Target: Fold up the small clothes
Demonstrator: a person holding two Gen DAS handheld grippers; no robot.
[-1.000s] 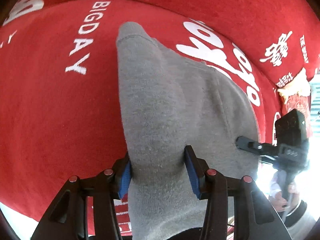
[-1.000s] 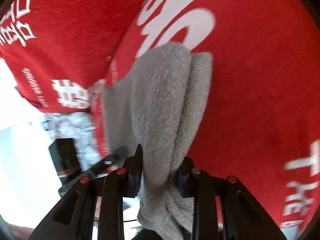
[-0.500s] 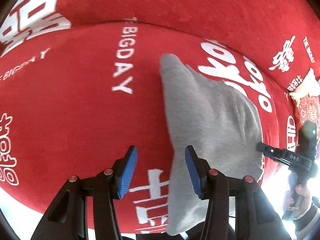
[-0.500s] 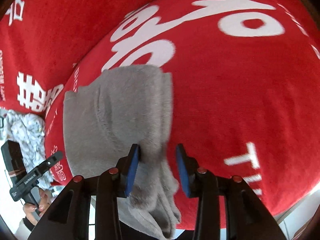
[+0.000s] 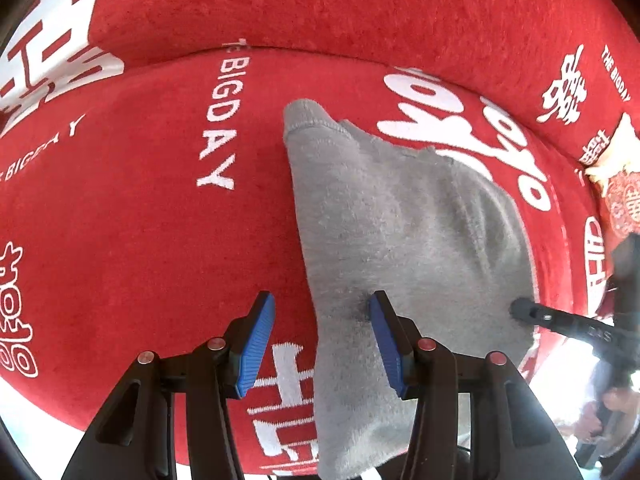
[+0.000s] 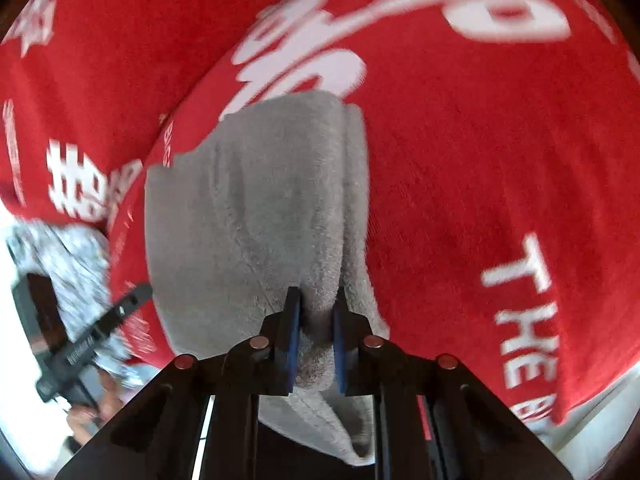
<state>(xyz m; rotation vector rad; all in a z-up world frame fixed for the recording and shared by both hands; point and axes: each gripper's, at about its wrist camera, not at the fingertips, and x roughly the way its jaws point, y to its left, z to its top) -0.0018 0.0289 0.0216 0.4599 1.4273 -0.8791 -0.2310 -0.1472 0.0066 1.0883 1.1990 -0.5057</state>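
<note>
red cloth [image 5: 120, 220] reads "the bigday" beside the grey garment [image 5: 400, 220].

A fuzzy grey garment [image 5: 404, 232] lies folded lengthwise on the red cover, its near edge bunched.

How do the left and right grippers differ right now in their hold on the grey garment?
The left gripper stands open, pads apart above the grey garment; the right gripper is closing, its pads pinching a fold of it. Left pads are bare; right pads are bunched with cloth. Both point down at the red cover.
</note>
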